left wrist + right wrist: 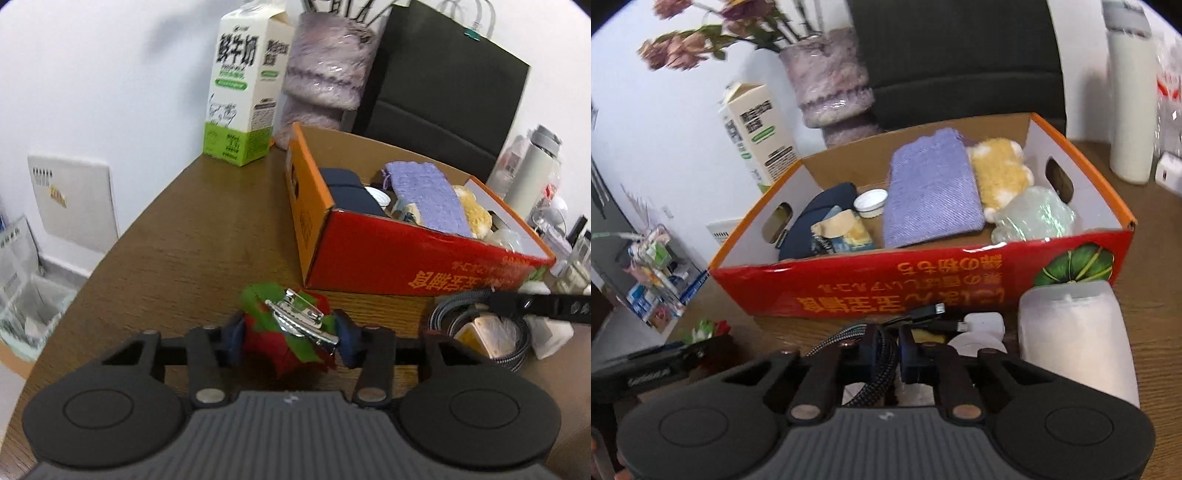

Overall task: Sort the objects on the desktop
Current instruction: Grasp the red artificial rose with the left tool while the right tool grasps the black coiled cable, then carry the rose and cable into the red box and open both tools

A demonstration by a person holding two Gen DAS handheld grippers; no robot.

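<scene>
My left gripper (291, 338) is shut on a red and green fabric hair clip (288, 332) with a silver metal clasp, just above the brown table, in front of the red cardboard box (406, 258). My right gripper (886, 354) is shut on a coiled braided cable (875, 365) in front of the same box (923, 280). The cable coil (480, 325) also shows in the left wrist view with the right gripper's finger across it. The box holds a purple cloth (931, 192), a yellow plush (1001, 173), a dark pouch (820, 218) and a white lid (870, 201).
A milk carton (243, 81) and a purple wrapped vase (325, 70) stand behind the box. A white thermos (1130, 92) is at the back right. A white rounded device (1075, 336) and a white charger (982, 325) lie by the cable. The table edge drops off left.
</scene>
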